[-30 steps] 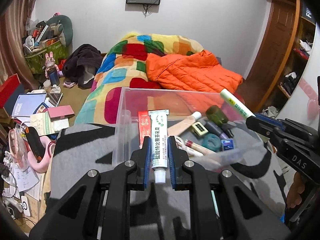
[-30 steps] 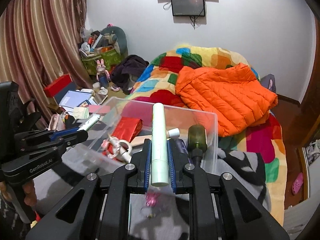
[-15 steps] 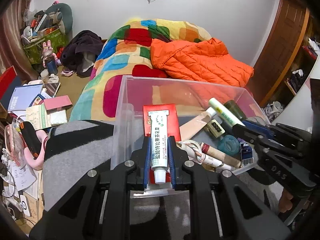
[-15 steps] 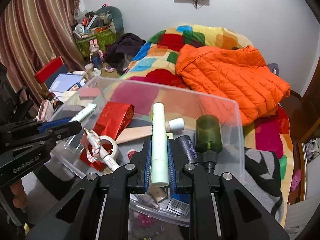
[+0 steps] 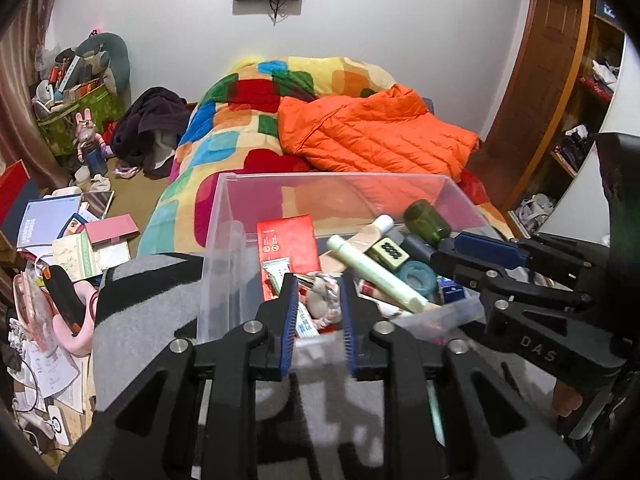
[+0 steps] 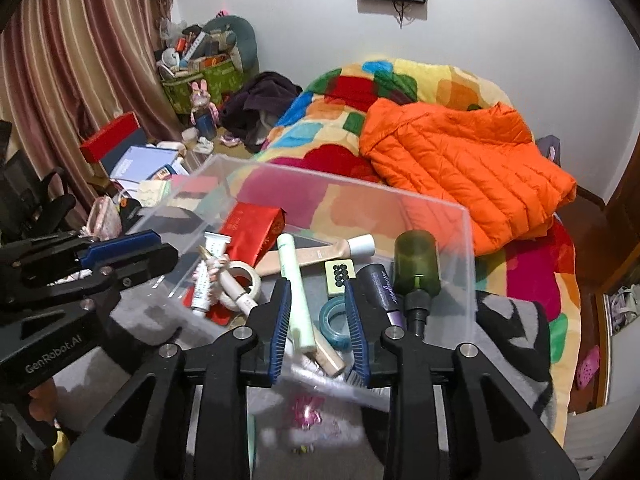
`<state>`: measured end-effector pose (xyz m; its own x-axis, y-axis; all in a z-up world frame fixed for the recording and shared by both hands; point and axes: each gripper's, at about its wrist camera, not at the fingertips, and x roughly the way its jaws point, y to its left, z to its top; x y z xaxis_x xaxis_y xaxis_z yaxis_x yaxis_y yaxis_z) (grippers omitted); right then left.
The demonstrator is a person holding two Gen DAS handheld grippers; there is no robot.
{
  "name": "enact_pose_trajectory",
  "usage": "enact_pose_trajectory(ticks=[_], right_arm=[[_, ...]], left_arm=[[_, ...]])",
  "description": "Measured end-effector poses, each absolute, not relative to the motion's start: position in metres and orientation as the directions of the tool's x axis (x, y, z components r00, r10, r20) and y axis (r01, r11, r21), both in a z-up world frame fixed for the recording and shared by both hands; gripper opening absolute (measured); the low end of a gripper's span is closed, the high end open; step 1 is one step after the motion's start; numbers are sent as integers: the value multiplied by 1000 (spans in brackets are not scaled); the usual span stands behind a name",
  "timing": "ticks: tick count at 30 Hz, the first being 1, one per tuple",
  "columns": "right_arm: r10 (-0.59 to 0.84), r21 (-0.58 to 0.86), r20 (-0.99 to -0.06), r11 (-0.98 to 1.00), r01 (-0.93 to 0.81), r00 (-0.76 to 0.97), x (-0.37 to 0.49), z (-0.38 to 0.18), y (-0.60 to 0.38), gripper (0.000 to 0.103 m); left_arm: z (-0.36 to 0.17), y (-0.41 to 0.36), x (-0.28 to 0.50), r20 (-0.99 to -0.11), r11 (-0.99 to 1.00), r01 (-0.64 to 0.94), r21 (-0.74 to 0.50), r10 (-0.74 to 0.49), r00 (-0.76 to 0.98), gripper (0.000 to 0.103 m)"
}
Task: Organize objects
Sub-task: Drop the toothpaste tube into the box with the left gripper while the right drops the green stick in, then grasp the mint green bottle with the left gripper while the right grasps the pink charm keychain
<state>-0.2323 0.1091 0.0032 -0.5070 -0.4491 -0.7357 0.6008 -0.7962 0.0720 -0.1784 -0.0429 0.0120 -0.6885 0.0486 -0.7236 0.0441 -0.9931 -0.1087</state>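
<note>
Both jaws apart over the clear bin [image 5: 224,216] — nothing clamped.

My left gripper [image 5: 318,312] is spread wide at the bin's near wall; the white ointment tube [image 6: 208,276] lies loose inside, on the red packet [image 5: 286,240] and beside the tape roll [image 6: 244,280]. My right gripper [image 6: 318,320] is spread too; the pale green tube [image 6: 294,280] lies free between its blue pads, slanted across the beige tube [image 6: 316,256], one end on the bin floor near the teal ring [image 6: 334,320]. Dark green bottle [image 6: 416,268], purple tube [image 6: 384,288] and the domino-like tile [image 6: 339,276] sit at the bin's right side. Bin rests on a grey-black blanket [image 5: 148,304] on the bed; orange jacket [image 5: 372,136] well behind it.
</note>
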Motion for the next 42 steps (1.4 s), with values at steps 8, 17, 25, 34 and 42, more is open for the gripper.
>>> enact_pose_trajectory(ticks=[8, 17, 25, 34, 42], right_arm=[[-459, 81, -705, -809, 582, -540, -205, 14, 144, 34], [-421, 89, -742, -832, 547, -521, -187, -9, 180, 36], [-418, 125, -772, -839, 530, -479, -186, -28, 186, 40], [-411, 108, -809, -807, 581, -421, -187, -49, 150, 41], [-365, 58, -830, -808, 586, -422, -192, -69, 125, 38]], left_arm=[[5, -19, -152, -725, -990, 15, -139, 92, -683, 51], [-42, 19, -144, -815, -980, -37, -193, 182, -551, 54], [-60, 40, -137, -836, -981, -56, -188, 189, -516, 54], [-63, 24, -122, -820, -988, -31, -154, 145, -554, 21], [-62, 3, -107, -811, -989, 14, -145, 111, -574, 21]])
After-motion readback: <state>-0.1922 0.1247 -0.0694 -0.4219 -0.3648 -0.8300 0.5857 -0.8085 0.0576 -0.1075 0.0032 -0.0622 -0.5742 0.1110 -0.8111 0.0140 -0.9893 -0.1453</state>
